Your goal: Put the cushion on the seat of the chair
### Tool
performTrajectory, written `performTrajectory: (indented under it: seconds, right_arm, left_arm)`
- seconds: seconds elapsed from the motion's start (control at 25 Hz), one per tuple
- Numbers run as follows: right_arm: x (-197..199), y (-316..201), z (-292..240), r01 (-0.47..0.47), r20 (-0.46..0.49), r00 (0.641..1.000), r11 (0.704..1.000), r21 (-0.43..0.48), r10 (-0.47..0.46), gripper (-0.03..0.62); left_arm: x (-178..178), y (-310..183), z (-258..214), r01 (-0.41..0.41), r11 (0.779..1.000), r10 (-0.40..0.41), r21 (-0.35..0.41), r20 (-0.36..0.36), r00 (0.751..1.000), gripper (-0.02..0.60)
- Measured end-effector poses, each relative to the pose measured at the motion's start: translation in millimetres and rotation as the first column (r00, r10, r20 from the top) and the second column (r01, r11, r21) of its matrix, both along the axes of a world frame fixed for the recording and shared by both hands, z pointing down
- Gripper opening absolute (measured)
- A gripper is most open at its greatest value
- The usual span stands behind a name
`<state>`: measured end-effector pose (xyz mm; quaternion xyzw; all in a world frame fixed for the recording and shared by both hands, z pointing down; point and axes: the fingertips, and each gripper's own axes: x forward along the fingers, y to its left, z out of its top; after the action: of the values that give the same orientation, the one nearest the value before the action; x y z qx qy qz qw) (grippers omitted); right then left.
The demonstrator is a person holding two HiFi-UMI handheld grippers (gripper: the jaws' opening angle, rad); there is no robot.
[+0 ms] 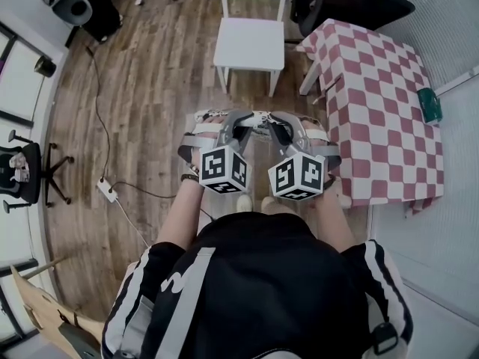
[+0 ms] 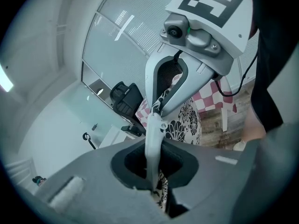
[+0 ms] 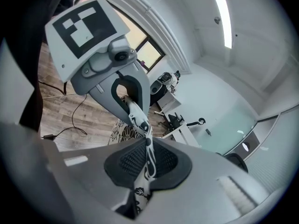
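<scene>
1 cushion (image 2: 184, 122), held off the floor (image 1: 150, 111). Left gripper (image 2: 153, 164) and right gripper (image 3: 148, 160): both jaws clenched on its edge. 1 white chair (image 1: 249, 43) ahead, seat bare. Open floor between them. 1 checked worktop (image 1: 374, 103), its left edge near the chair.

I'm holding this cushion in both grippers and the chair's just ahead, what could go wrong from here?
Both the left gripper and right gripper pinch only a thin edge of the cushion, so it may slip free on the way. The checked table stands close beside the chair; the cushion could snag its cloth.
</scene>
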<state>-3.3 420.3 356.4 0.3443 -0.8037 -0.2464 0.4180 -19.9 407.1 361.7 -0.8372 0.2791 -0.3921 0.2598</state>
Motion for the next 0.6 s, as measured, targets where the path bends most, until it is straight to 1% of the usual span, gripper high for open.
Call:
performTrajectory:
  seconds: [0.28, 0.6]
  right_arm:
    - [-18.4, -7.7, -2.1, -0.016, 0.012, 1.000, 1.000, 0.008, 0.015, 0.012]
    - [-21.0, -34.9, -4.5, -0.005, -0.003, 1.000, 1.000, 0.031, 0.005, 0.011]
  left_arm:
    - [-18.6, -6.4, -2.7, -0.016, 1.000, 0.016, 0.016, 0.012, 1.000, 0.015]
    - [-20.3, -30.3, -3.2, -0.010, 1.000, 0.009, 0.026, 0.005, 1.000, 0.015]
